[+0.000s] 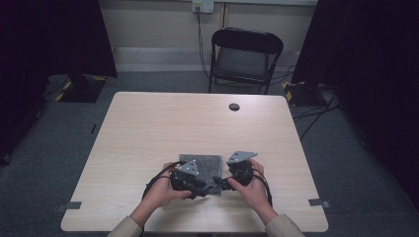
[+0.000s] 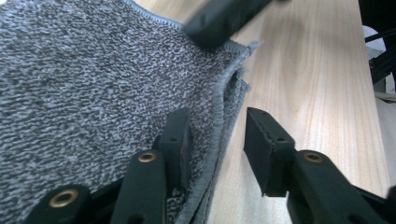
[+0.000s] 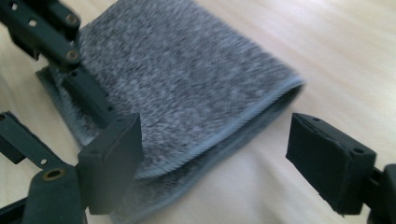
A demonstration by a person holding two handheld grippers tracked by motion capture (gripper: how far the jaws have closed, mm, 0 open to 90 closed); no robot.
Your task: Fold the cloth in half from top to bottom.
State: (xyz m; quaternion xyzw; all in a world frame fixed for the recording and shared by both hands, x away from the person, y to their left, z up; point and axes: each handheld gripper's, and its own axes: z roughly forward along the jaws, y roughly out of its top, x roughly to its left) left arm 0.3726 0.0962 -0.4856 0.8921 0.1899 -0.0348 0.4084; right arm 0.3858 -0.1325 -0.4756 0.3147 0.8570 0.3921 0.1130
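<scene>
A folded grey cloth (image 1: 205,163) lies flat on the wooden table (image 1: 163,128), near its front edge. My left gripper (image 1: 206,188) reaches in from the left at the cloth's front edge, and my right gripper (image 1: 221,181) faces it from the right. In the left gripper view the left gripper (image 2: 217,119) is open: one jaw rests over the cloth (image 2: 93,93), the other over bare wood, with the hemmed edge loose between them. In the right gripper view the right gripper (image 3: 212,128) is open wide around a corner of the cloth (image 3: 177,70), not pressing it.
A black folding chair (image 1: 245,54) stands behind the table. A round cable hole (image 1: 234,106) sits near the table's far edge. Dark curtains hang at both sides. The person's hands and sleeves come in at the table's front edge.
</scene>
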